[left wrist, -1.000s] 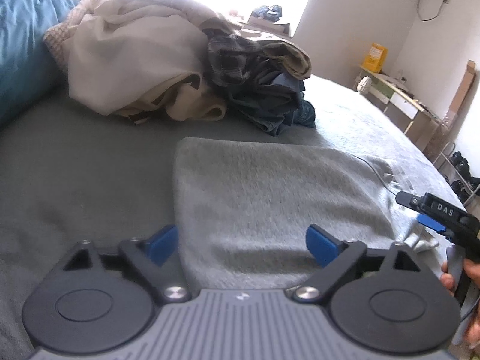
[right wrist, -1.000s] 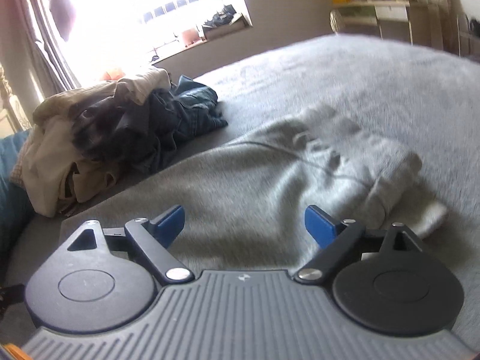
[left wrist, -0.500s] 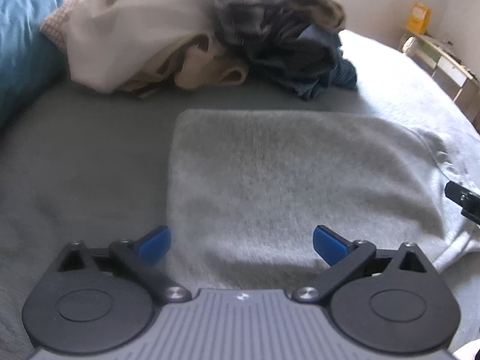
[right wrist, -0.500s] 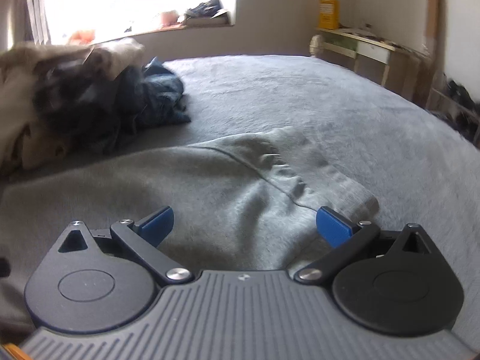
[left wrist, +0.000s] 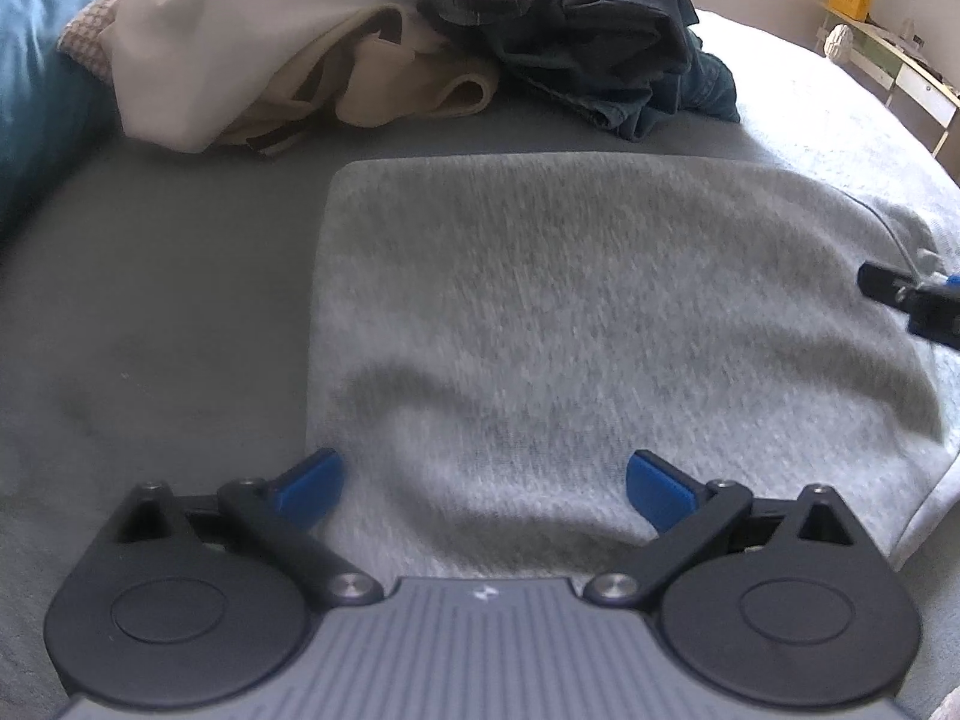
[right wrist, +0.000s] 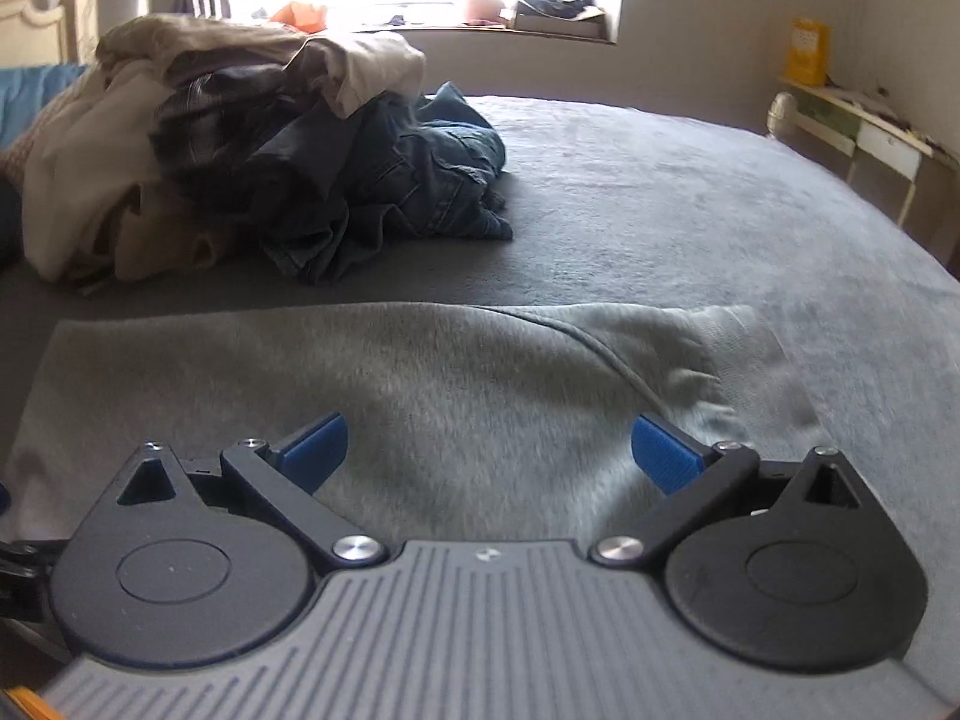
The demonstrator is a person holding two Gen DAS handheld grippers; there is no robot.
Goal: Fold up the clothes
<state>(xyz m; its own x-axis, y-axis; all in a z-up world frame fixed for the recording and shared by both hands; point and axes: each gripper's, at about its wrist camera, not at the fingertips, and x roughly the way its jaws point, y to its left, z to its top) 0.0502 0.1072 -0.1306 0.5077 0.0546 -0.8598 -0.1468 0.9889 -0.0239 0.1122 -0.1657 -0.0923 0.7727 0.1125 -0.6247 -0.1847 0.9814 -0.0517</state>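
Grey sweatshirt (left wrist: 600, 312) lies flat on the bed (right wrist: 690, 192). Left tool (left wrist: 483, 483) and right tool (right wrist: 489, 450) hang wide open, empty, above its near edge. Judged step: gripping that edge to fold.

The left hand-held gripper (left wrist: 483, 480) was spread wide, its two blue fingertips (left wrist: 312, 480) far apart with nothing held between them. Its black linkage arms angled outward from the grey ribbed body, and it pointed forward and somewhat downward. The right hand-held gripper (right wrist: 489, 447) was likewise spread wide, blue fingertips (right wrist: 666, 450) set well apart and gripping nothing, aimed forward at a shallow angle. In the left wrist view, the right hand-held gripper showed at the right edge as a dark finger with a bit of blue, level with the middle of the frame. No hand or sleeve could be clearly made out.
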